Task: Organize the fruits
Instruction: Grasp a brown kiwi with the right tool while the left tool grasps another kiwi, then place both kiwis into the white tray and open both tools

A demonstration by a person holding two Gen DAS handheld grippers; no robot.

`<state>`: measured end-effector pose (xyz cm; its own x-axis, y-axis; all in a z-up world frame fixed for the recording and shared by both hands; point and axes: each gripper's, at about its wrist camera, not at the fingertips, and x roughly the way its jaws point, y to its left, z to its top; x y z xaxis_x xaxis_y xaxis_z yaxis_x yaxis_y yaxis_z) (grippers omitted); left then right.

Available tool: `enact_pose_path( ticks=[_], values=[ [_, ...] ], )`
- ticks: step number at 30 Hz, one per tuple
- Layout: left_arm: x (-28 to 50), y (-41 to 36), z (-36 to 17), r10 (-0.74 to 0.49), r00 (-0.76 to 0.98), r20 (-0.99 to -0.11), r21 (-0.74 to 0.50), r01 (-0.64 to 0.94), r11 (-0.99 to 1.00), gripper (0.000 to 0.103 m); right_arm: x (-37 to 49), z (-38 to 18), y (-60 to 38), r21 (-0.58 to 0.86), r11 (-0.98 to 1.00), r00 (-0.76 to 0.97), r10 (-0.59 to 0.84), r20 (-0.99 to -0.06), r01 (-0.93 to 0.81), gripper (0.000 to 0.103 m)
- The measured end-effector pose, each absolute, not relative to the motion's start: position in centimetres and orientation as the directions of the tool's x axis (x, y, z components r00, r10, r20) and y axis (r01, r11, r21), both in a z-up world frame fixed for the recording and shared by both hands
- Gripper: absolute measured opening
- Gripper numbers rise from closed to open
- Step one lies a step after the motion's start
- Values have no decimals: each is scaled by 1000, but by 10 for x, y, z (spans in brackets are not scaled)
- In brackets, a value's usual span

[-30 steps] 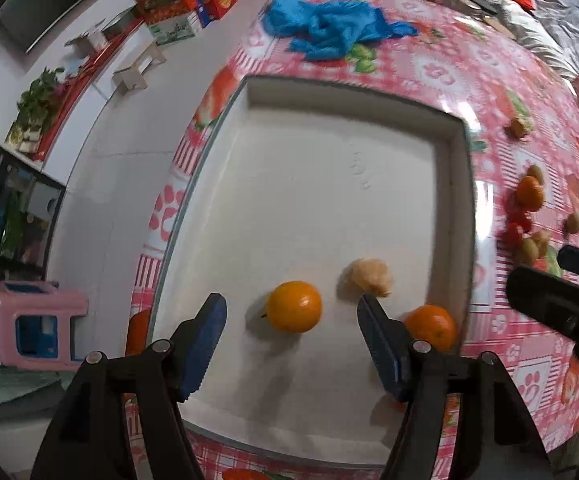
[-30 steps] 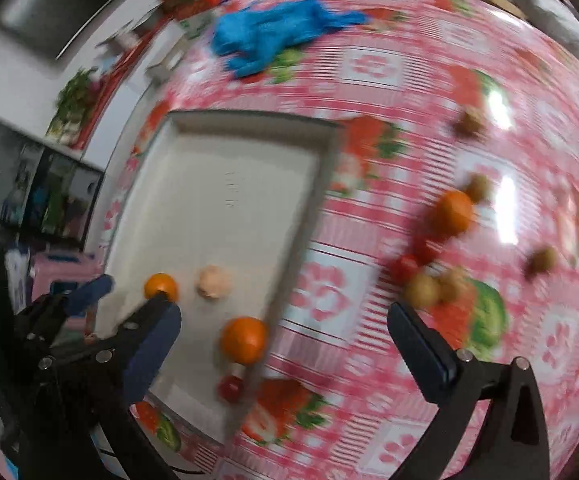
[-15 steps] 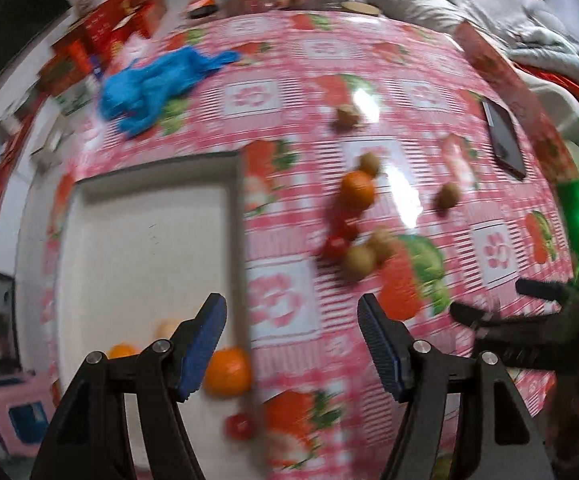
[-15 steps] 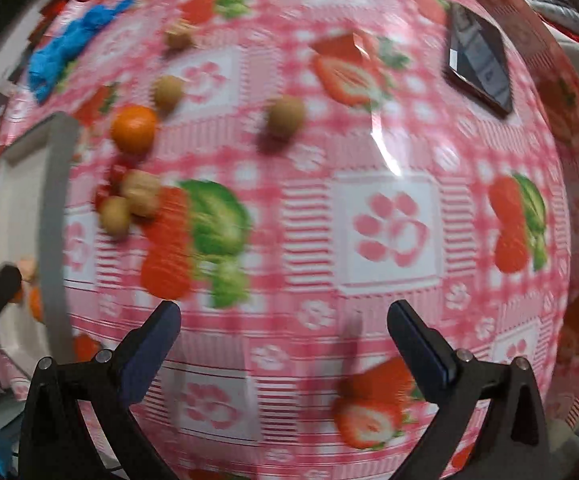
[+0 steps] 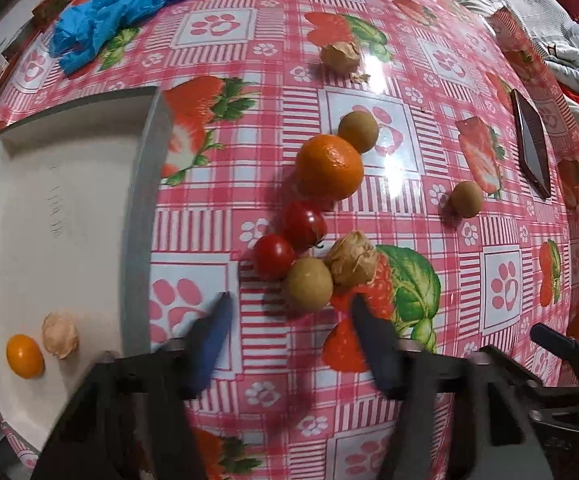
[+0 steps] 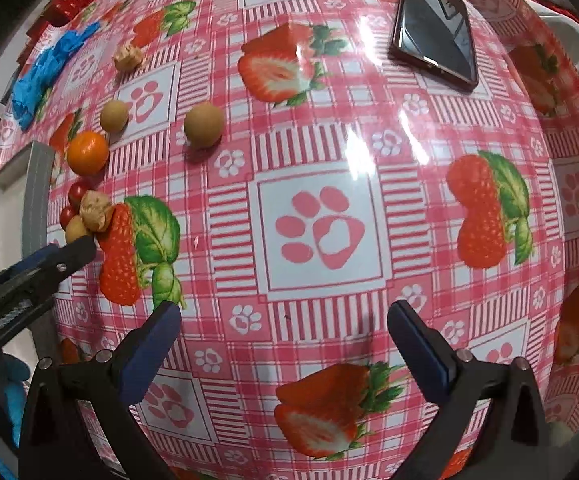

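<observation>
Two grippers point down at our tablecloth (image 6: 321,148). Left gripper (image 5: 289,312), jaws just narrowing, empty, sits just short of a green-brown fruit (image 5: 308,283); right gripper (image 6: 285,316) gapes, empty. Beyond: tomatoes (image 5: 273,255), orange (image 5: 329,166), tray (image 5: 141,184).

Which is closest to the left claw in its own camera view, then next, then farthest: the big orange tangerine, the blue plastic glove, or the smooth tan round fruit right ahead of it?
1. Smooth tan round fruit, just ahead of the left claw.
2. Big orange tangerine, mid-table beyond it.
3. Blue plastic glove, far upper left.
</observation>
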<state>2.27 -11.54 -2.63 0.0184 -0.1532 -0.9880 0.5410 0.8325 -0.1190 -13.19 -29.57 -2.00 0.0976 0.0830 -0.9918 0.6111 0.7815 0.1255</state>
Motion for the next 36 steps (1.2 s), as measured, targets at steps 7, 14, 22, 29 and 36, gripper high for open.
enact_pose_path(
  ticks=[7,14,22,29,36],
  values=[
    [20,-135,-29,-145,50,-988,-94,552,828,44,-118,0,-324,174,766,146,106,-984,618,103],
    [19,-150,-28,-129,82,-988,-60,570,820,34,-74,-3,-322,180,796,177,94,-980,578,103],
    [22,-124,-22,-167,61,-984,-107,549,829,29,-36,-27,-286,142,858,162,69,-984,494,70],
    [19,-112,-5,-199,62,-978,-135,540,831,29,-26,-29,-276,83,879,170,2,-985,469,27],
    [12,-78,25,-225,58,-973,-157,550,821,29,-46,-18,-280,224,835,229,121,-966,503,27]
  ],
)
